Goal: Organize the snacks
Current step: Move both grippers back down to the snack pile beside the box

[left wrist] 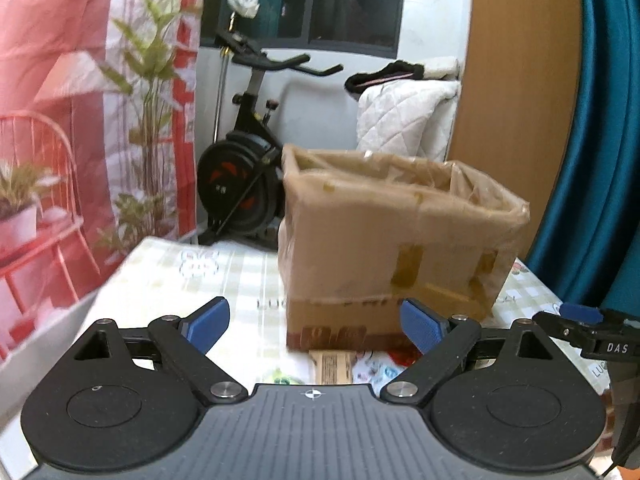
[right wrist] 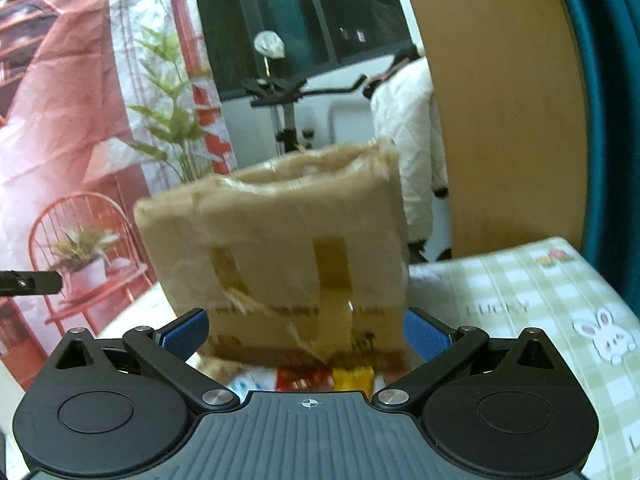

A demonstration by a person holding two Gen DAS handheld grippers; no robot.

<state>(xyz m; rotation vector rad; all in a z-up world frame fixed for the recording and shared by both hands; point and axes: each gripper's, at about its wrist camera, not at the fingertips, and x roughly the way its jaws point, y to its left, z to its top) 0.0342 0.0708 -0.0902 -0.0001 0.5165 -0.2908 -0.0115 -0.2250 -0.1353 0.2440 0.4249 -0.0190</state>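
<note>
The left claw (left wrist: 316, 326) stands wide open, its blue pads (left wrist: 210, 324) far apart with nothing between them and nothing touched. The right claw (right wrist: 306, 334) is likewise spread wide and empty, its blue pads (right wrist: 424, 338) clear of everything. The landmark is a cardboard box (left wrist: 392, 236), open at the top, wrapped in clear film and patched with strips of yellowish tape; it stands upright on a surface covered by a green-and-white checked cloth (left wrist: 224, 276) printed with rabbits. Both claws point at the box's near side from slightly different angles, the right one appearing at the right edge of the left wrist view. The snacks (right wrist: 320, 378) lie on the cloth at the foot of the box, on its near side, between the box and the claws: in the right wrist view a red packet and a yellow packet (right wrist: 354, 378) show just above the claw's body, and in the left wrist view a brown printed packet (left wrist: 332, 368) lies just before the box beside other colourful wrappers, all blurred. None of them is touched. Behind the box stands an exercise bike (left wrist: 244, 172).
</note>
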